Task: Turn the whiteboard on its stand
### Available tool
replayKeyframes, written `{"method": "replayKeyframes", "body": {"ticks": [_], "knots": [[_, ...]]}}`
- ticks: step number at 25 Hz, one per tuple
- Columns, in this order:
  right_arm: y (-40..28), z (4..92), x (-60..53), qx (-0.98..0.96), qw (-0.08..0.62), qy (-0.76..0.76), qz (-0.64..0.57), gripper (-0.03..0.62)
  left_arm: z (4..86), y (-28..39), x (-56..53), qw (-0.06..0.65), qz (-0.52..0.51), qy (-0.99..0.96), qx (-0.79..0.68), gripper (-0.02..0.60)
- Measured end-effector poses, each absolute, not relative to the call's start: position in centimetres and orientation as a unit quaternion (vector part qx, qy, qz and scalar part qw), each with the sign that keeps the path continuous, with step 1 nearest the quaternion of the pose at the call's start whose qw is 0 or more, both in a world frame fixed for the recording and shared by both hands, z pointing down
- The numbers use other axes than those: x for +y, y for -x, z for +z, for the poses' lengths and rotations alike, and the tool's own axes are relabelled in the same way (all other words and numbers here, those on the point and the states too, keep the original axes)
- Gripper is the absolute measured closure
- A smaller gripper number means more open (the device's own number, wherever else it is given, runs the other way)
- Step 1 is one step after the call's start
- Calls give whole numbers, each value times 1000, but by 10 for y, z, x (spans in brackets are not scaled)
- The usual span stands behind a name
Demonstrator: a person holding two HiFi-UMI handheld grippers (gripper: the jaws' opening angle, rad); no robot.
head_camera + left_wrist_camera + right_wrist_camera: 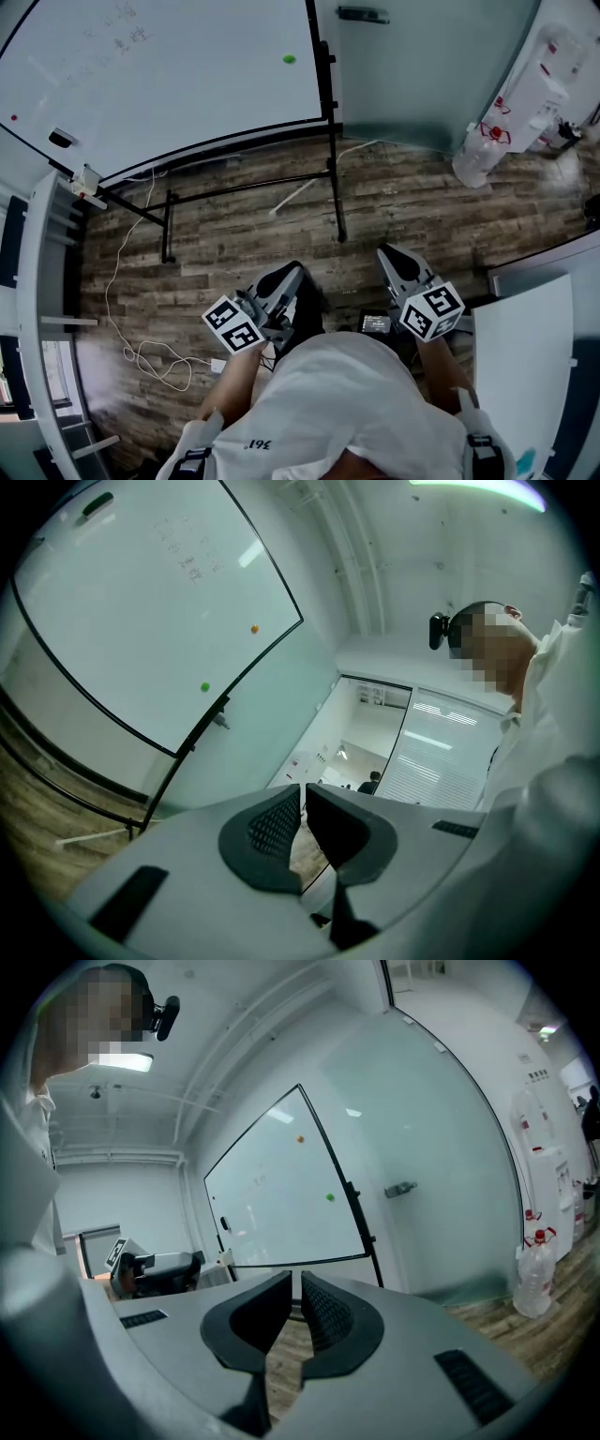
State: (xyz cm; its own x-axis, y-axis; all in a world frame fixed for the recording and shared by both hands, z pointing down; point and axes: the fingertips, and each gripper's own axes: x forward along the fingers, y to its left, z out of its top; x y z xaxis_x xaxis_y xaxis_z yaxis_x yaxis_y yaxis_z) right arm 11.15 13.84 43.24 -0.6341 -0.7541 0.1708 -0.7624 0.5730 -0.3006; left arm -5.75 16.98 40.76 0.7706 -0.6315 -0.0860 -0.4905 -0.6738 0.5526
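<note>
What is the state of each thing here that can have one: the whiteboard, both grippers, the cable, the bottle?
Large white whiteboard on black metal stand: upright, faces the person, untouched, faint writing on it.
Left gripper: shut, empty.
Right gripper: shut, empty.
Thin white cable: lies loose on the wooden floor, looped.
Clear plastic water bottle: stands upright on the floor.

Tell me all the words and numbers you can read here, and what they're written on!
No text here can be read clearly.
Whiteboard: faint handwriting, too blurred to read.
Water bottle: red markings, too small to read.
White shirt: small dark print near its edge, too unclear to read.
</note>
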Motion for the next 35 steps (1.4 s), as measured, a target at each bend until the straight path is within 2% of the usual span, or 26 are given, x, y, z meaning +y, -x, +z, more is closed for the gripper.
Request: {"method": "replayKeyframes", "body": {"ticks": [9, 16, 24, 35], "knots": [[-83, 431, 54, -876, 17, -451, 171, 562, 399, 95, 65, 244, -136, -910, -306, 571], [-45, 420, -19, -870, 16, -464, 167, 548, 396, 136, -11, 239, -127, -914, -304, 526], [-5, 409, -92, -865, 25, -476, 156, 526, 389, 184, -83, 217, -121, -919, -305, 518], [3, 410, -156, -849, 26, -507, 144, 505, 398, 198, -149, 198, -95, -929, -297, 511]]}}
